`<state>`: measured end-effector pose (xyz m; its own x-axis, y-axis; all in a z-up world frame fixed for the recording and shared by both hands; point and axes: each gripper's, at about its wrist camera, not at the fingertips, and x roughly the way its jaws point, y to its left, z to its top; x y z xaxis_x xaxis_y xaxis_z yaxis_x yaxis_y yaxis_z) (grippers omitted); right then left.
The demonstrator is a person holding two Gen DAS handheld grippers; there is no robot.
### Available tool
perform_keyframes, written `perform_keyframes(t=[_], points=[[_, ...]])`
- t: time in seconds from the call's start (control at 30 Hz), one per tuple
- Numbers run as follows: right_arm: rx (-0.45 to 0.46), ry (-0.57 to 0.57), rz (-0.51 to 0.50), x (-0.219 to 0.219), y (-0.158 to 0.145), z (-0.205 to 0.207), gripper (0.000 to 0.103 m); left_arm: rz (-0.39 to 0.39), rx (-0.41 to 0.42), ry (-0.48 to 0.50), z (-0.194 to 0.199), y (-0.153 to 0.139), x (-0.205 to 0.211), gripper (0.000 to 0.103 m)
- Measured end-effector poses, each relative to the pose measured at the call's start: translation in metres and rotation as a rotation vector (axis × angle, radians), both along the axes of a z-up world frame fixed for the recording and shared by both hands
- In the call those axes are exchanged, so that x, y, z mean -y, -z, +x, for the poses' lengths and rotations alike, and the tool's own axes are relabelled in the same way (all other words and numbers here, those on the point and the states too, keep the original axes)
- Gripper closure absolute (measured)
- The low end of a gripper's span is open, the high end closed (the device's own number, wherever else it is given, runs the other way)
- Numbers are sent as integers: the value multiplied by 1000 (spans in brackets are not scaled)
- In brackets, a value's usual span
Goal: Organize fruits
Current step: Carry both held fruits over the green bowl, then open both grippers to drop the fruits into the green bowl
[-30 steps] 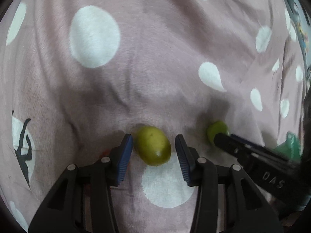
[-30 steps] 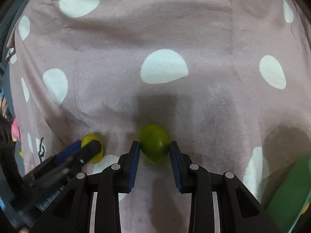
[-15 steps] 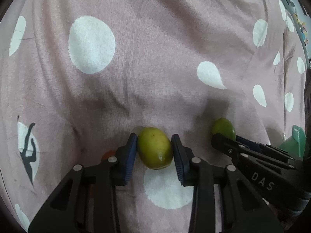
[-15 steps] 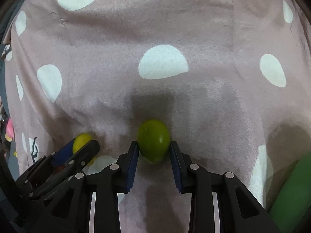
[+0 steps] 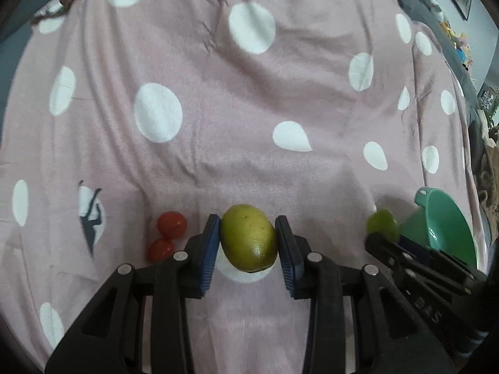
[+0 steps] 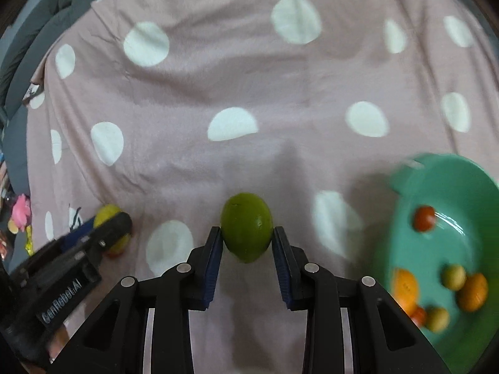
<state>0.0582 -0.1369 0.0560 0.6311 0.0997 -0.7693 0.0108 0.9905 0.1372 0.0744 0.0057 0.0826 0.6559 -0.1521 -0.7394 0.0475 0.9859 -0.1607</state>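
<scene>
Slippage is the main risk while a yellow-green fruit (image 5: 248, 237) is clamped by the left gripper (image 5: 248, 243) and a green lime (image 6: 246, 227) by the right gripper (image 6: 246, 243), both above the dotted cloth (image 5: 218, 99), since round skins are pinched only at their sides and either could be dropped short of the green bowl (image 6: 436, 180).

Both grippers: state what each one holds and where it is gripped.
The left gripper holds a yellow-green fruit, jaws on its two opposite sides. The right gripper holds a green fruit the same way.

Dim, soft indoor light; fisheye bending darkens the corners, and the green bowl (image 6: 443, 249) at right smears with blur.
</scene>
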Motion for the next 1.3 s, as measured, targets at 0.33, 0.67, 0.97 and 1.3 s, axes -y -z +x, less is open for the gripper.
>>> perform_keyframes(t=[0.33,0.67,0.97,1.3], points=[[161,89,34,49,-49,-40,70,-33,103,79,-41,-33,58,68],[202,256,50,115,-61,-65,70,-50,141,244,-48,-42,138,67],[170,389,84,161,-52,-73,70,-31,107,342,-38,-23,193,67],[106,460,95,185,-37,-73,70,0,82,406,-37,-8,224,67]])
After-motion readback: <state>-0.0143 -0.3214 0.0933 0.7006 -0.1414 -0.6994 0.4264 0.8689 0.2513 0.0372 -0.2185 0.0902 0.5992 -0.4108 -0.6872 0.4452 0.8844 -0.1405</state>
